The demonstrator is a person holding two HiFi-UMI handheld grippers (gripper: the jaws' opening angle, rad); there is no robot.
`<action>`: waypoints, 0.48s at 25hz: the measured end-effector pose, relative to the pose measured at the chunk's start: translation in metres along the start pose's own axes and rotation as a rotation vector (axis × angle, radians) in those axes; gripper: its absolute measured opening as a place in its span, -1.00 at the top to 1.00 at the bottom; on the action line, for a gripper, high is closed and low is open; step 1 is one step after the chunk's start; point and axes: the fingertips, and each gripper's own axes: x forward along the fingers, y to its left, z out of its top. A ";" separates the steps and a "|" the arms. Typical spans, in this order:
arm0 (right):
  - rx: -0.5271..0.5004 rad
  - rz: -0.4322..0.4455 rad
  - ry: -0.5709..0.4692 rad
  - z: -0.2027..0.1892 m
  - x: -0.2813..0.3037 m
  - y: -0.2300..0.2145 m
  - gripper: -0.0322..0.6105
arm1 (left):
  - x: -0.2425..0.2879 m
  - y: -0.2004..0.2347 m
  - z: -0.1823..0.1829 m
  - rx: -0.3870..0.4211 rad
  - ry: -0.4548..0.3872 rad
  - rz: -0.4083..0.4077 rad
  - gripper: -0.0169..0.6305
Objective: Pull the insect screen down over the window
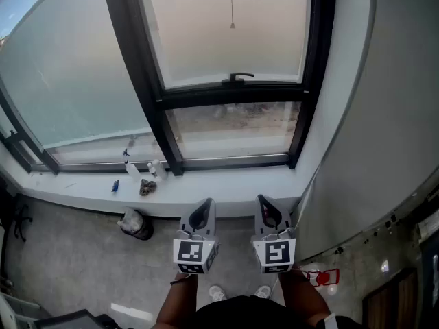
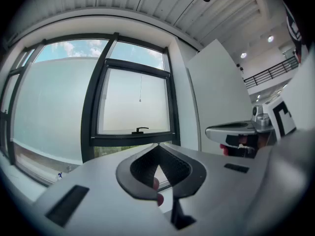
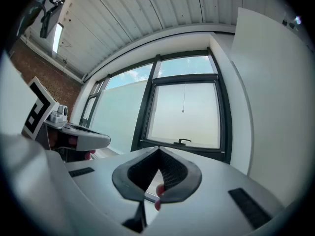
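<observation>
The window frame (image 1: 147, 81) looks like dark, matt metal, and its panes (image 1: 226, 33) are hazy and softly translucent. The sill (image 1: 206, 192) and the white wall (image 1: 391, 115) are smooth and matt. The floor (image 1: 68, 252) is grey, speckled and dull, like concrete. The left hand-held gripper (image 1: 201, 214) and the right hand-held gripper (image 1: 269, 212) have smooth, matt grey plastic shells with black ribbed pads (image 2: 142, 168). The ceiling (image 3: 147, 14) is pale ribbed sheeting, and beside it is a rough brick wall (image 3: 29, 77).

The white window sill (image 1: 226, 189) carries two pale bottles (image 1: 132, 169), a small blue item (image 1: 115, 185) and a dark clump (image 1: 147, 187); a dark bin (image 1: 137, 225) stands on the grey floor (image 1: 68, 252)
</observation>
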 end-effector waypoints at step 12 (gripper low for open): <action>0.024 0.000 0.004 -0.005 -0.005 -0.011 0.89 | 0.004 -0.002 -0.006 -0.132 0.010 -0.002 0.94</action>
